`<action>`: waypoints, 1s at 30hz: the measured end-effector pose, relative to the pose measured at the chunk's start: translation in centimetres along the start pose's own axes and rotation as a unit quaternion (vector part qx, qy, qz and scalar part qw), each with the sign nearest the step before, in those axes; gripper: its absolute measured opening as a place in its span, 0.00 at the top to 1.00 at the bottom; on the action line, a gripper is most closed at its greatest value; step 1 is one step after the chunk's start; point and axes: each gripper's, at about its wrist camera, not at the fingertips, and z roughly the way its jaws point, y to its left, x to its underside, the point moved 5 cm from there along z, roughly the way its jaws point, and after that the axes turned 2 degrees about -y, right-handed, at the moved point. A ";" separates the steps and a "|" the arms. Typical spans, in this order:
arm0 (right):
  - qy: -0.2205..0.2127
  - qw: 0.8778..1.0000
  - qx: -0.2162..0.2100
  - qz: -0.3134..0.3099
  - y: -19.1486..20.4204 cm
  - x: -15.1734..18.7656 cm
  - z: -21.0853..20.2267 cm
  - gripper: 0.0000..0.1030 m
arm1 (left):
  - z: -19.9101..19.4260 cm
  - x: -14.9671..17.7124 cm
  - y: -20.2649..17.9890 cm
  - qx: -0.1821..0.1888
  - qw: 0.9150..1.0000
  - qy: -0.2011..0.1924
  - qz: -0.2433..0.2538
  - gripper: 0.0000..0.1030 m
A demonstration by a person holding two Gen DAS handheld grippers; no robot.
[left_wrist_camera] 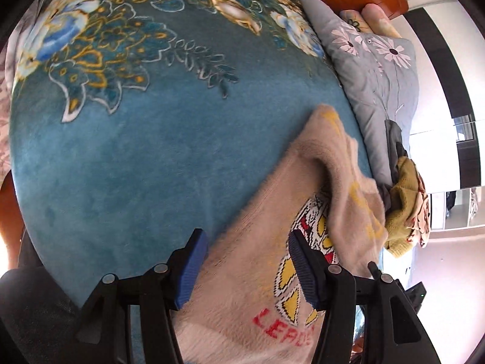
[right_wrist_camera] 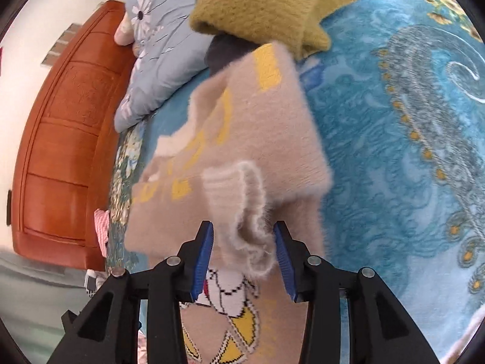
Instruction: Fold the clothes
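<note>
Two grippers stand half open over the beige sweater (right_wrist_camera: pixel 242 139) on the bed's teal blanket (left_wrist_camera: pixel 136 151): the right gripper (right_wrist_camera: pixel 244 257) straddles its ribbed cuff (right_wrist_camera: pixel 242 200) without pinching it, the left gripper (left_wrist_camera: pixel 248 268) grips nothing above the printed front (sleeve running away from the right one). Olive clothing (right_wrist_camera: pixel 257 3) and a grey pillow (left_wrist_camera: pixel 372 69) lie beyond, by the wooden headboard (right_wrist_camera: pixel 66 127).

Red letters "LEADS", the end cut off, on the beige sweater (left_wrist_camera: pixel 242 288).

My L wrist cam: close, tilted down over blue blanket (left_wrist_camera: pixel 127 157). R cam likewise. Both share beige sweater (left_wrist_camera: pixel 251 288), pillow (right_wrist_camera: pixel 163 60) ~11 o'clock.
</note>
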 end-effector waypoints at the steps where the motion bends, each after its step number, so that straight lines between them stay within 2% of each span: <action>1: -0.004 1.000 0.001 -0.010 0.4 0.0 0.2 0.59 | 0.0 0.1 0.0 0.001 1.000 0.002 0.001 0.41; 4: 0.008 0.999 0.020 -0.030 1.6 0.0 0.8 0.60 | -0.2 0.5 -0.3 0.002 1.000 0.008 0.009 0.41; 5: 0.012 0.999 0.027 -0.037 1.9 0.1 1.0 0.68 | -0.2 0.5 -0.4 0.004 1.000 0.010 0.011 0.41; 6: 0.019 0.999 0.025 -0.040 2.1 0.2 1.2 0.84 | -0.1 0.6 -0.6 0.005 1.000 0.012 0.013 0.41; 7: 0.026 0.998 0.023 -0.043 2.3 0.3 1.5 0.89 | -0.1 0.6 -0.8 0.005 1.000 0.014 0.014 0.41; 9: 0.030 0.997 0.033 -0.055 2.8 0.1 1.8 0.91 | -0.1 0.8 -1.0 0.005 1.000 0.016 0.020 0.41; 11: 0.018 0.997 0.023 -0.074 3.9 -0.8 1.1 0.92 | -0.2 1.0 -1.1 0.004 0.999 0.018 0.027 0.41; 14: -0.043 0.993 -0.015 -0.113 6.4 -3.2 -2.0 0.92 | -0.3 1.2 -1.0 0.004 0.999 0.020 0.029 0.41; 16: -0.083 0.987 -0.016 -0.134 7.5 -4.7 -4.3 0.92 | -0.3 1.2 -0.8 0.002 0.999 0.020 0.025 0.41; 18: -0.098 0.986 -0.003 -0.138 7.1 -5.9 -5.3 0.92 | -0.2 1.3 -0.6 0.001 1.000 0.022 0.022 0.41; 23: -0.065 0.992 0.065 -0.085 1.6 -6.8 -2.7 0.92 | -0.1 1.4 -0.2 -0.011 0.999 0.023 0.030 0.41; 25: -0.049 0.995 0.075 -0.047 -0.6 -6.7 -1.5 0.92 | 0.0 1.5 0.1 -0.017 0.999 0.027 0.033 0.41; 27: -0.046 0.997 0.067 -0.015 -2.3 -6.6 -1.3 0.92 | 0.3 1.7 0.4 -0.022 0.999 0.033 0.034 0.41; 30: -0.036 0.997 0.061 0.003 -3.3 -6.5 -0.8 0.92 | 1.1 2.2 0.5 -0.024 0.998 0.045 0.038 0.41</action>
